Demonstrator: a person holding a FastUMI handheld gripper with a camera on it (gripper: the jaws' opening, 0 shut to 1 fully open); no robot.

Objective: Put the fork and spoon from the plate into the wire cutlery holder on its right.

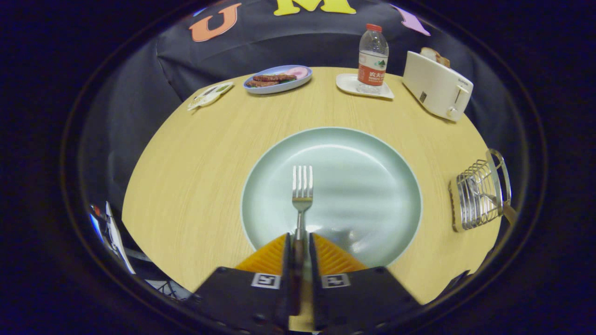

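Both tongs (298, 244) tight on fork (302, 186) hndl

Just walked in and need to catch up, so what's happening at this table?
A person's hand-held claw is closed on the handle of a fork, whose tines point out over the big pale green plate. I see no spoon on the plate; a wooden-looking handle sticks out of the wire cutlery holder to the plate's right, possibly the spoon. The fork has yet to go there.
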